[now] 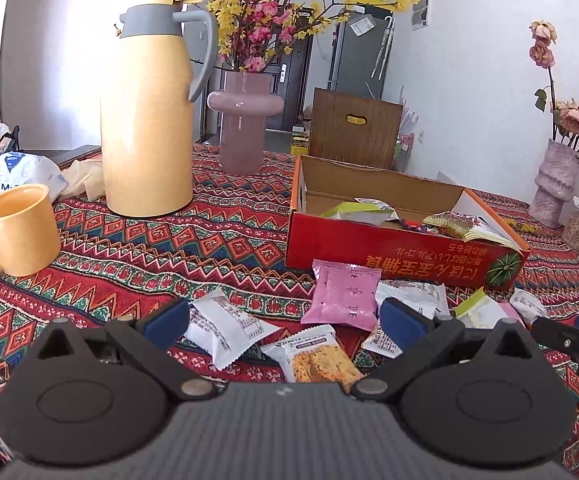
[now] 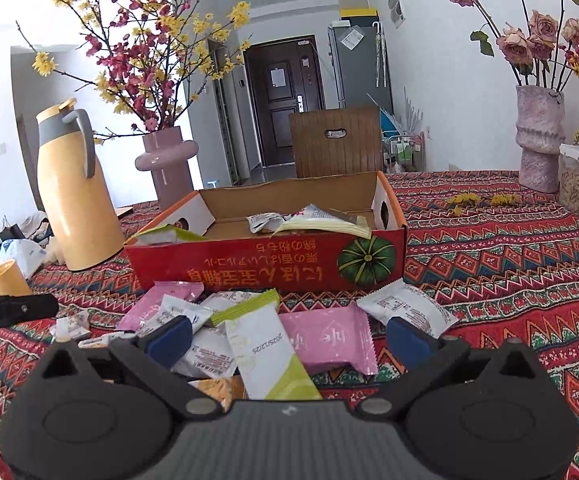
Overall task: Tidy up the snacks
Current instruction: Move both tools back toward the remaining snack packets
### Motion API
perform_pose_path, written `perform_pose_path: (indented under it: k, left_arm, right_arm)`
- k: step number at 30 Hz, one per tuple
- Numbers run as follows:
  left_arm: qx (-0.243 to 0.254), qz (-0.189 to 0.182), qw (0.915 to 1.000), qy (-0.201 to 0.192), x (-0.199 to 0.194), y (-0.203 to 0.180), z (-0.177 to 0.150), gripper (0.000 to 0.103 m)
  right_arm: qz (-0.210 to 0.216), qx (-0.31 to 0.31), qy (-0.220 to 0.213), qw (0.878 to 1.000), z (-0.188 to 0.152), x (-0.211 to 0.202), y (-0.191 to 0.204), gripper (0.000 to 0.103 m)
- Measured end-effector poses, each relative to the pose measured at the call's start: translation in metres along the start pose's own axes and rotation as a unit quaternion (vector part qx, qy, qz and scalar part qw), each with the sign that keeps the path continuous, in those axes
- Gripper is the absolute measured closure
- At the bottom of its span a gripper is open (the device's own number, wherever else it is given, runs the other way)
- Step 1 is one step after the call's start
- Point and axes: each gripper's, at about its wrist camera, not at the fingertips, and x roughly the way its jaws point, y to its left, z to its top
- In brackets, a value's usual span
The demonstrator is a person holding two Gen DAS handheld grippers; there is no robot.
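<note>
1. My left gripper (image 1: 285,320) and right gripper (image 2: 287,334) both hung wide apart, gripping nothing, over loose snack packets (image 2: 329,338) on the patterned tablecloth (image 1: 129,248).
2. The red box (image 2: 273,264) stood just behind them, some packets inside.
3. A yellow jug (image 1: 147,120), mug (image 1: 19,232) and pink vase (image 1: 245,120) stood left.

We see bright daylight washing the white far-left wall (image 1: 69,40) to glare; fisheye bends both views' edges, corners vignette dark, and soft shadows sit under the patterned red tablecloth's (image 2: 509,280) clutter
</note>
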Motion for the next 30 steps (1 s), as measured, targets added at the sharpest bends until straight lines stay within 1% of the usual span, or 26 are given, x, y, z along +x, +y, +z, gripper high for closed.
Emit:
perform_pose_path:
  k: [10,20,25,27,30]
  left_arm:
    - [0.002,-0.008,0.9998,0.02,-0.007,0.002,-0.017,0.0]
    - [0.005,-0.013,0.9993,0.036,-0.011,0.003,-0.032,0.0]
    - [0.008,-0.019,0.9989,0.041,-0.014,0.002,-0.043,0.0]
    - [0.009,-0.02,0.9988,0.043,-0.015,0.002,-0.047,0.0]
    - [0.007,-0.019,0.9988,0.045,-0.018,0.005,-0.053,0.0]
  right_arm:
    - [0.0,-0.009,0.033,0.999,-0.024,-0.011,0.013,0.0]
    - [-0.024,-0.027,0.059,0.998,-0.045,-0.021,0.014,0.0]
    - [-0.019,-0.033,0.069,0.997,-0.058,-0.025,0.019,0.003]
    - [-0.015,-0.037,0.071,0.997,-0.063,-0.027,0.022,0.006]
    - [-0.007,-0.046,0.07,0.996,-0.069,-0.028,0.027,0.008]
